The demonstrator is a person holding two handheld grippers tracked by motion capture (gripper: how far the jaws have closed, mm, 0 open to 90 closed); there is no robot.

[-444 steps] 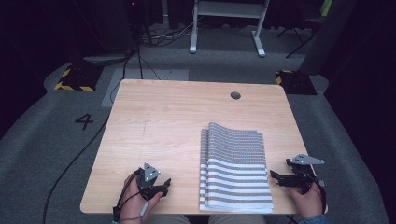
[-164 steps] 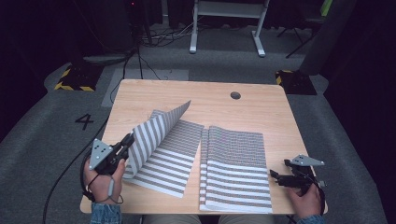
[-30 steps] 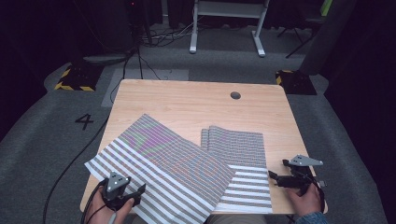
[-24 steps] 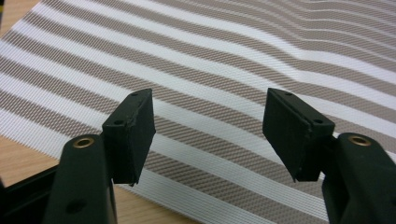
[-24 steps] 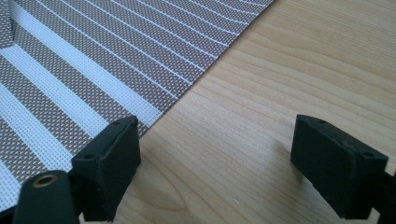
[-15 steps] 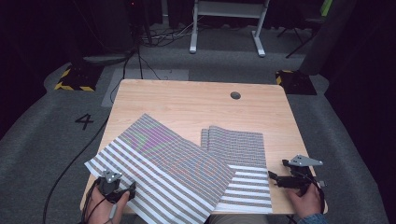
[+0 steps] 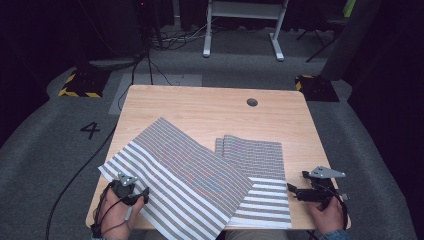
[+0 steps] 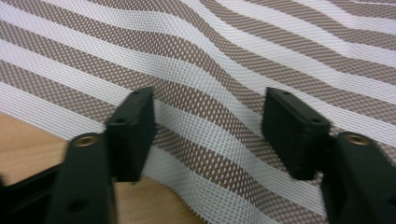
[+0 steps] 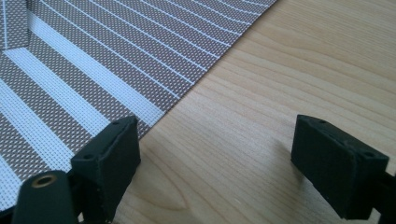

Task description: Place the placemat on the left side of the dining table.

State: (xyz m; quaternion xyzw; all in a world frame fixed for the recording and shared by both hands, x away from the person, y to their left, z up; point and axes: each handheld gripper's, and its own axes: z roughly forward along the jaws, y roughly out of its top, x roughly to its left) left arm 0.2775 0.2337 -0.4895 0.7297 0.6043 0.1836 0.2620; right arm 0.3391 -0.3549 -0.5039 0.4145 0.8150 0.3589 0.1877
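My left claw (image 8: 205, 135) stands wide over the near-left corner of the surface (image 7: 200, 102), its jaws straddling the edge of the upper mat (image 8: 243, 70) with nothing held. This striped mat (image 7: 175, 167) lies straight ahead of that claw, skewed to the surface edges; its long axis runs from the left edge toward the near edge at the middle, and its near corner overhangs the near edge. The weave is an open plastic-like mesh in brown and white bands, thin and flat, with one shallow ripple just beyond the jaws. A second mat (image 7: 260, 200) of the same weave lies square to the near edge, partly under the first. My right claw (image 9: 215, 163) is also wide and empty, resting on bare pale wood near the near-right corner, the second mat's right edge (image 9: 154, 100) just beside its left jaw. I judge the left claw nearer to the skewed mat.
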